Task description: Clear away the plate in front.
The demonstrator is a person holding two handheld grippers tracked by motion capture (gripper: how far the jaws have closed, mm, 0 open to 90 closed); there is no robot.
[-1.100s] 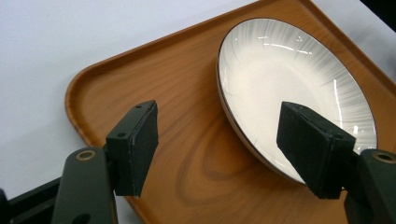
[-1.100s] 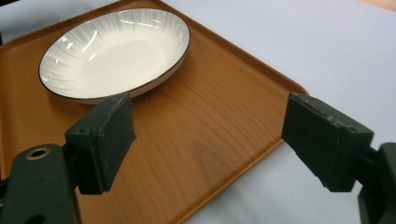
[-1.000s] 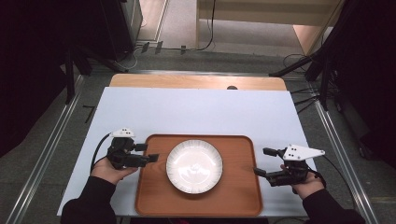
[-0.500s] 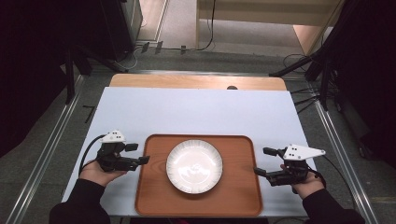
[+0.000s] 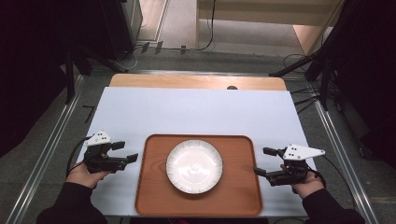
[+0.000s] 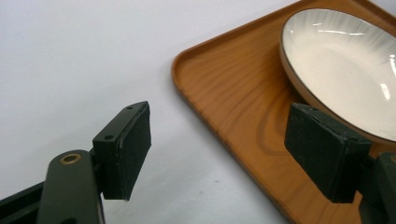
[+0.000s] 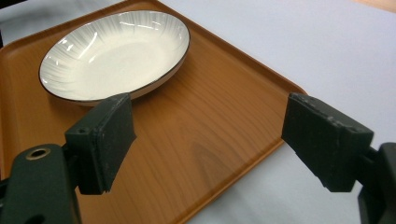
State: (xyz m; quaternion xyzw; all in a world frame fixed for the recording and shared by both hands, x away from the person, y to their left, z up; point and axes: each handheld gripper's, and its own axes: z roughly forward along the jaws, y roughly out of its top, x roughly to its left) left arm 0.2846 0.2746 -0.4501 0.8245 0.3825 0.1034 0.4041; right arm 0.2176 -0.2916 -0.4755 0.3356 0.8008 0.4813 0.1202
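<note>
A white ribbed plate (image 5: 194,166) with a dark rim sits in the middle of a brown wooden tray (image 5: 154,186) at the table's near edge. My left gripper (image 5: 129,151) is just off the tray's left edge, over the white tabletop, pointing toward the tray. Its jaws have just been opening and hold nothing. In the left gripper view the gripper (image 6: 224,154) frames the tray's corner (image 6: 233,93) and the plate (image 6: 345,70). My right gripper (image 5: 260,161) stands open at the tray's right edge. Its own view has the gripper (image 7: 212,140) spanning the tray's rim (image 7: 210,126), with the plate (image 7: 116,51) beyond.
The white tabletop (image 5: 196,112) stretches bare behind the tray to a wooden strip (image 5: 196,82) at the far edge. Metal rails (image 5: 51,149) run along both sides of the table. Cables lie on the floor beyond.
My left gripper has drawn back to the left, off the tray's left edge, and its jaws have spread wider. The right gripper, tray and plate stay where they were.
</note>
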